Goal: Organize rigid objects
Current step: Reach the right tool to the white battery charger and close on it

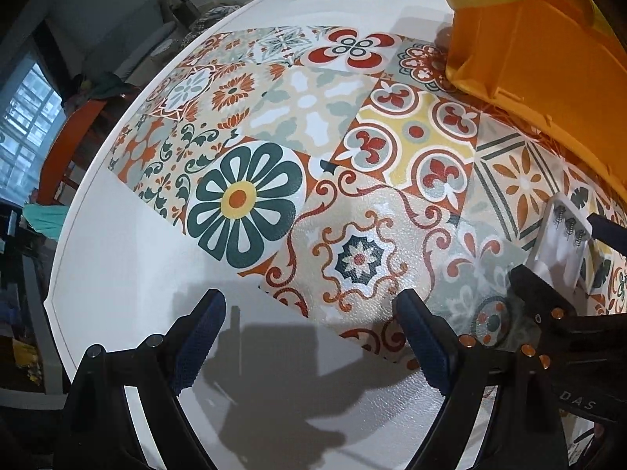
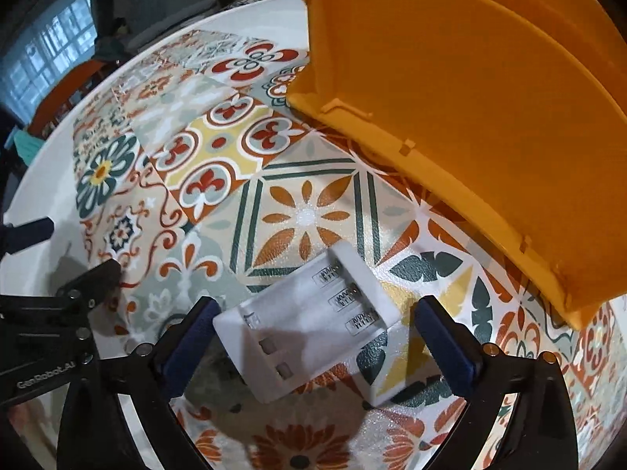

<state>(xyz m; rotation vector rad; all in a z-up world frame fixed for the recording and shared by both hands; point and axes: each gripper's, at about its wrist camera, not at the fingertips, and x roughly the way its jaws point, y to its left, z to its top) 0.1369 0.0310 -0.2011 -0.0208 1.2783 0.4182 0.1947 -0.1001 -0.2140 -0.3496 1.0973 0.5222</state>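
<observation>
I'm looking over the white worktop [image 1: 117, 274], with the patterned tile mat [image 2: 305, 215] lying across it. Orange bin [image 2: 470, 98] is sitting on the mat, ahead and to the right of my right tool [image 2: 313, 337], well apart from its tips. White battery holder [image 2: 309, 325] is lying flat on the mat, three empty slots facing up, springs at the far end. It's sitting between the right tool's fingers [image 2: 446, 352]; the left finger is nearly touching its near-left corner, and the right finger is standing clear with a gap showing. So the right tool is spread wide, gripping nothing. My left tool [image 1: 309, 337] is also spread wide, hovering over the worktop edge of the mat with nothing between its pads. From the left wrist view the holder is showing off to the right, partly hidden behind the right tool's frame.
</observation>
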